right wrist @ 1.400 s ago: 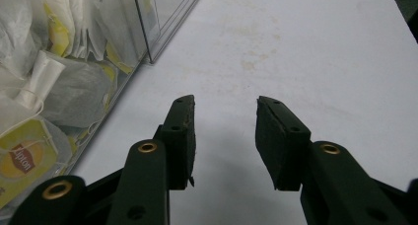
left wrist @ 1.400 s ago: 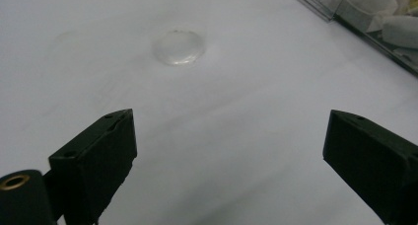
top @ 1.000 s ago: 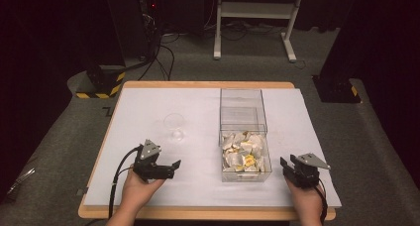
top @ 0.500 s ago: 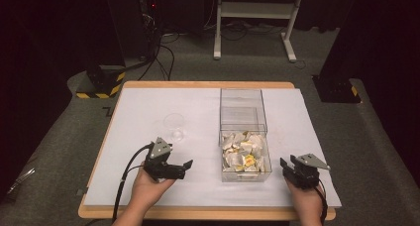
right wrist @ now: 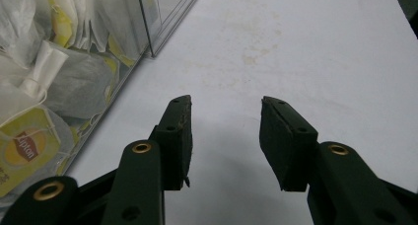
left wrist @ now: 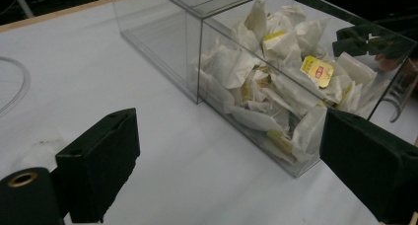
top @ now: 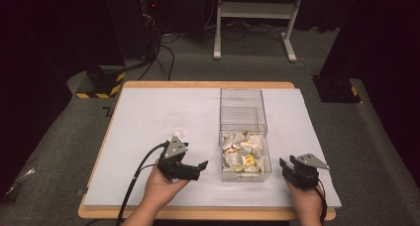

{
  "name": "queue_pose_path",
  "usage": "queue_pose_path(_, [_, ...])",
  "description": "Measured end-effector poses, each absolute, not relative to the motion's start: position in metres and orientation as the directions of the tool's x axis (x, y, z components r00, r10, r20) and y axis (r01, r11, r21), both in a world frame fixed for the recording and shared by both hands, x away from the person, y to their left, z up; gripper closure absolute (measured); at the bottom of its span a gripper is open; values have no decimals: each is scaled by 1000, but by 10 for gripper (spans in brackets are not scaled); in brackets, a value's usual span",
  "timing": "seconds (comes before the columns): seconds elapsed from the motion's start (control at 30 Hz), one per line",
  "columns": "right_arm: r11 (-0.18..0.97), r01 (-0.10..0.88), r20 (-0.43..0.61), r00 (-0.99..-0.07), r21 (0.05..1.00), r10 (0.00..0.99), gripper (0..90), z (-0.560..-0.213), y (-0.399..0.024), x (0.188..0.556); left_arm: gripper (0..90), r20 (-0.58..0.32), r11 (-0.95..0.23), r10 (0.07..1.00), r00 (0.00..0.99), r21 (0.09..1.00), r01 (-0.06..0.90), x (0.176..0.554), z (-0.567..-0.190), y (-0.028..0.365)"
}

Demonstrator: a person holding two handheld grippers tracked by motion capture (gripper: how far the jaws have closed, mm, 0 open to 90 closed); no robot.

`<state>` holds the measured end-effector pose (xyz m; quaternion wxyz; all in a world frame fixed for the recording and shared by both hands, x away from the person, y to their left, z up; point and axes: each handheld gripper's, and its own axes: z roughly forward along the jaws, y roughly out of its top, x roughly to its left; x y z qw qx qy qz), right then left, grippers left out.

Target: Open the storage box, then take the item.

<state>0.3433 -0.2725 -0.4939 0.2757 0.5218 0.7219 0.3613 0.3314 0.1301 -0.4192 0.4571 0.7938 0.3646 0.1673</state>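
Observation:
A clear box (top: 243, 104) with two sections stands mid-table; its far section is empty and its near one is heaped with white and yellow tea bags (top: 243, 154). My left gripper (top: 200, 169) hovers just left of the box with its jaws pointing at the near section. In the left gripper view the left gripper (left wrist: 229, 151) is wide open and empty, with the tea bags (left wrist: 276, 82) ahead behind the clear wall. My right gripper (top: 288, 166) rests right of the box, near the table's front edge. In its own view the right gripper (right wrist: 226, 104) stands open over bare white table.
A clear round lid or dish (top: 174, 121) lies on the white table cover (top: 138, 112) left of the box; its rim (left wrist: 15, 92) curves in at the left gripper view's edge. The wooden table edge (top: 198, 213) runs along the front. Dark stands and cables sit beyond the table.
My left gripper has moved right toward the box and risen slightly, its jaws now close to the near section. The right gripper has stayed still.

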Motion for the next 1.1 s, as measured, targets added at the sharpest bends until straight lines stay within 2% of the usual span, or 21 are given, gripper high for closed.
queue_pose_path(0.47, [191, 558, -16, -303, 807, 953, 560, -495, -274, 345, 93, -73, -319, 692, 718, 862, 395, 333, -410, 103])
queue_pose_path(0.7, [183, 567, -11, -294, 803, 956, 560, -495, -274, 345, 94, -66, -347, 673, 737, 851, 393, 335, -410, 97])
queue_pose_path(1.1, [174, 578, -3, -283, 797, 959, 562, -496, -273, 346, 110, -86, -329, 644, 761, 866, 377, 334, -404, 87])
